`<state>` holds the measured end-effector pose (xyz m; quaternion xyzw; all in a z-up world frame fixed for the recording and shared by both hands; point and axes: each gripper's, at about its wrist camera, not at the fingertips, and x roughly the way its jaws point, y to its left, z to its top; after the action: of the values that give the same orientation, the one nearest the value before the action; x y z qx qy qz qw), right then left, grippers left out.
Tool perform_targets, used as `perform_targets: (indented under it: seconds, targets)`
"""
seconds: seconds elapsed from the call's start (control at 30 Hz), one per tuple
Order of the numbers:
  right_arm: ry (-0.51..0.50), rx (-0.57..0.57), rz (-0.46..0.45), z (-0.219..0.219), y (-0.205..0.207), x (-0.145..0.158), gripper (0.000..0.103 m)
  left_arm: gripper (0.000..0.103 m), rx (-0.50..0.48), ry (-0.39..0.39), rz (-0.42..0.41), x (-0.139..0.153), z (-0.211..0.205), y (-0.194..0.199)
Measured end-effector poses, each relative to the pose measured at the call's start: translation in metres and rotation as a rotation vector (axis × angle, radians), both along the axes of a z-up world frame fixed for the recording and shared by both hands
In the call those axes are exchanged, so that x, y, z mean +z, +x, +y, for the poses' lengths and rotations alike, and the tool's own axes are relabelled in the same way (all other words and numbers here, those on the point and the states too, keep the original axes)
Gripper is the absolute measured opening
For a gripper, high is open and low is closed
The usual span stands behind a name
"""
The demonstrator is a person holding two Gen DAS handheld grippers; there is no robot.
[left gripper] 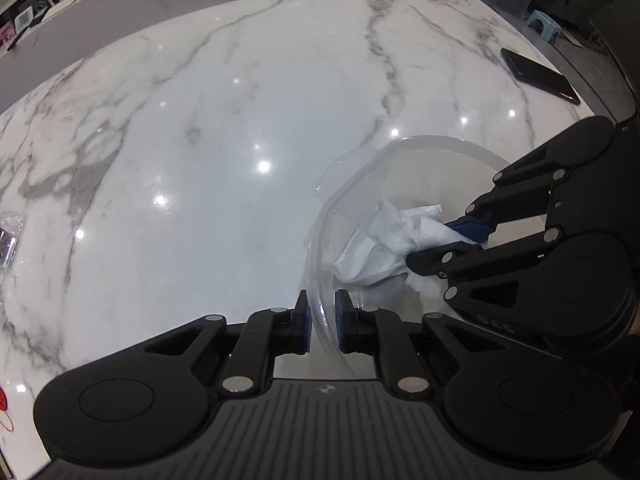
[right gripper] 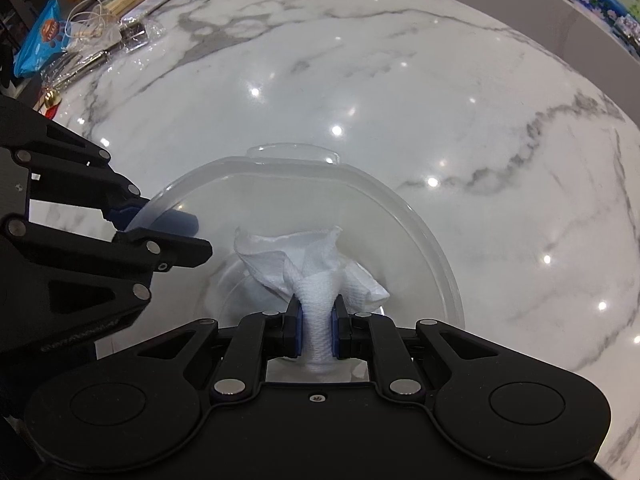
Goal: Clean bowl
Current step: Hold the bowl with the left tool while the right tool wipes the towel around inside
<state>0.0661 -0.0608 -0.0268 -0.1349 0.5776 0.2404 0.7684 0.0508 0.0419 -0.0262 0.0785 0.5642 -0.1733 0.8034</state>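
Left wrist view: the clear bowl (left gripper: 400,216) is hard to make out against the marble table (left gripper: 200,160); its near side is cut off behind the left gripper (left gripper: 322,322), whose blue pads clamp the bowl's rim, one pad outside the wall, one inside. Inside the bowl lies a crumpled white cloth (left gripper: 384,244), pinched by the right gripper (left gripper: 444,240), which partly hides it. A black phone (left gripper: 540,76) lies near the table's far right edge.

Right wrist view: the right gripper (right gripper: 316,330) is closed on the twisted cloth (right gripper: 308,264), which is pressed down into the bowl (right gripper: 400,220). The bowl's bottom is hidden under the cloth. The left gripper (right gripper: 160,220) grips the rim at left, its inner pad blurred through the plastic. Packets (right gripper: 80,40) crowd the table's (right gripper: 440,100) far left corner.
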Motion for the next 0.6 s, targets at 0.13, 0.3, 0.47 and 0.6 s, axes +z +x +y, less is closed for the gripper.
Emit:
perform_targets:
  seconds: [0.13,0.3,0.47,0.6]
  targets:
    - [0.019,0.014,0.021,0.009,0.000,0.002,0.011,0.007,0.019,-0.003,0.002,-0.001,0.005,0.002]
    - [0.023,0.047,0.040,0.012,-0.013,0.009,0.010,0.007,0.022,-0.006,0.004,-0.001,0.006,0.003]
    - [-0.005,0.091,0.064,0.011,-0.024,0.010,0.011,0.007,0.025,-0.001,0.000,0.000,0.003,0.003]
    - [-0.051,0.123,0.071,0.011,-0.026,0.006,0.011,0.007,0.020,0.006,0.000,0.000,0.002,0.003]
